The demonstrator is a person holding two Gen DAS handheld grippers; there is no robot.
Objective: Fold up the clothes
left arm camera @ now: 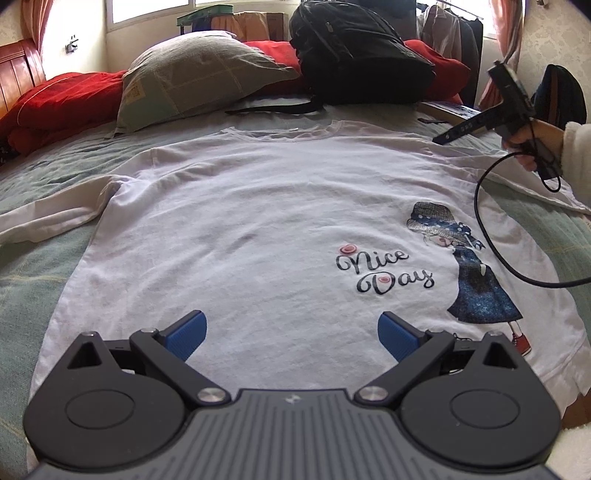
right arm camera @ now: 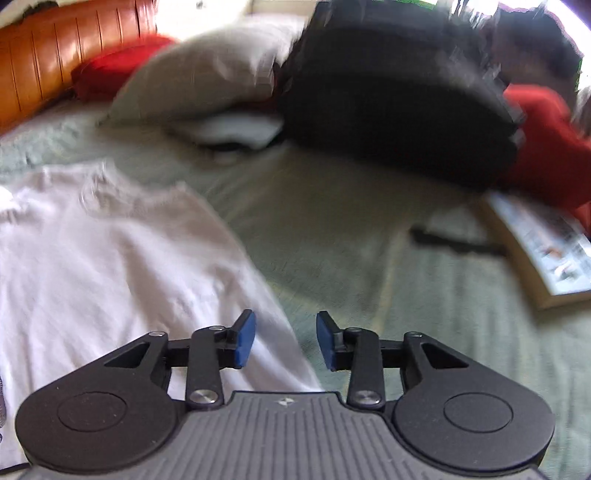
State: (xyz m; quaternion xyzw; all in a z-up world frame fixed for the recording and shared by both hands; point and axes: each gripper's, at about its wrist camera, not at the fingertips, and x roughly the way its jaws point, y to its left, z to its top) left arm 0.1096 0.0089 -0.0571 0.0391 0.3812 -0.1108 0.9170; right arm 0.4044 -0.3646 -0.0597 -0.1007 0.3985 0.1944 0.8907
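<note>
I see the white T-shirt (left arm camera: 258, 206) flat on the bed beneath my left gripper (left arm camera: 291, 338), spread wide, empty; right gripper (right arm camera: 285, 341) partly parted, empty, over its sleeve edge.

Daylight glares through the window (left arm camera: 155, 9); right wrist view motion-blurred, fisheye edges bowed.

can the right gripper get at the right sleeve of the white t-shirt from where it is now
Probably yes. The right gripper hangs over the white t-shirt's edge with its jaws apart and empty, and nothing lies between it and the cloth.
</note>
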